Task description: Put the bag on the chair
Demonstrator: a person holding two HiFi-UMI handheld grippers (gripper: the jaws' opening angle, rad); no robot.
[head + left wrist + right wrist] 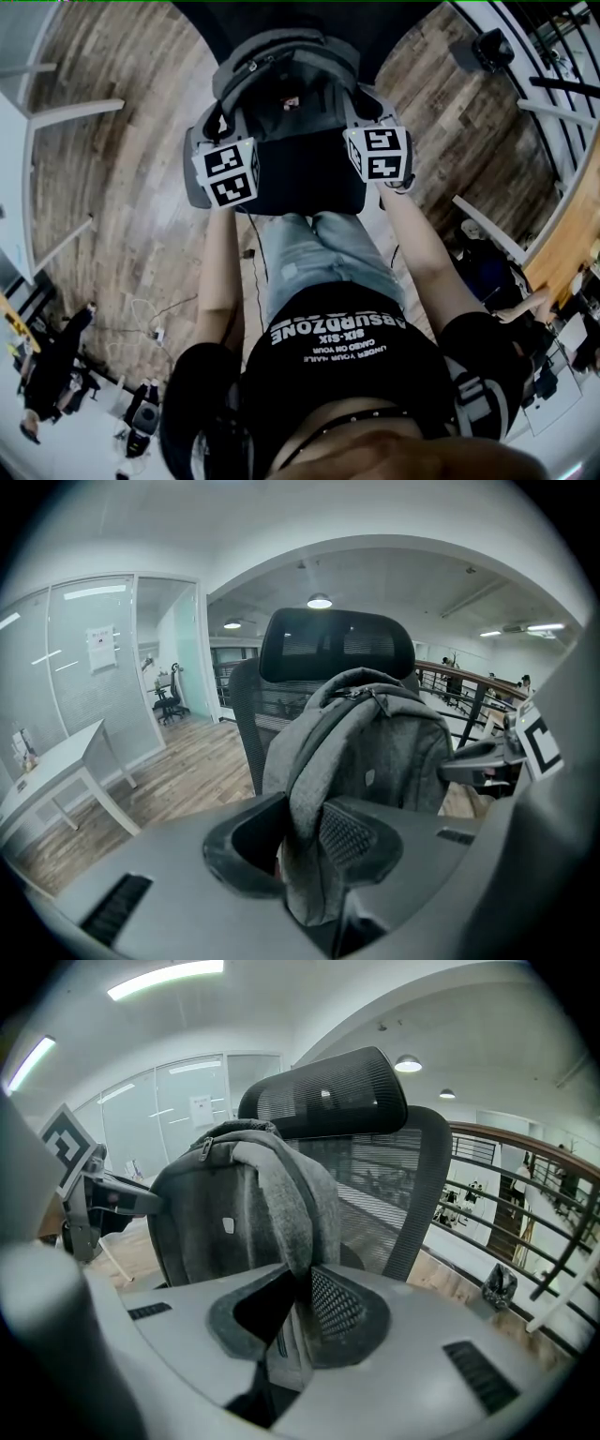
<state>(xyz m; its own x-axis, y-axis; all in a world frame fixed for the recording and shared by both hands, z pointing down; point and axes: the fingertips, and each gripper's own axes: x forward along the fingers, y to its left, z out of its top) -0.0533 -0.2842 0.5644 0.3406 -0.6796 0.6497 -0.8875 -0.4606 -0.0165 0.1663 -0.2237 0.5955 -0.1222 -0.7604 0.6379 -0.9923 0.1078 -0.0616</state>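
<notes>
**Backpack carried by its two straps, right at the chair**

The grey bag (375,752) hangs upright just ahead of both tongs and between them, its back panel facing the person and its front towards the chair (394,1176). The left tongs (305,841) are closed on the left shoulder strap (302,789), and the grey webbing runs up out of the jaws to the bag's top. The right tongs (298,1321) pinch the right shoulder strap (292,1199) in the same way. Holding one strap on each side looks like a way to keep the load level and stop it from swinging or twisting, so the base can come down flat.

Beyond the bag, further from the tongs, rise the chair's mesh backrest and its headrest (337,644). In the head view the dark seat (309,187) lies beneath and between the two tongs. The bag's underside is hidden, so I cannot tell whether it already rests on the seat. My judgement is that the placement is close to finished, with only the release left once the seat carries the weight.
</notes>
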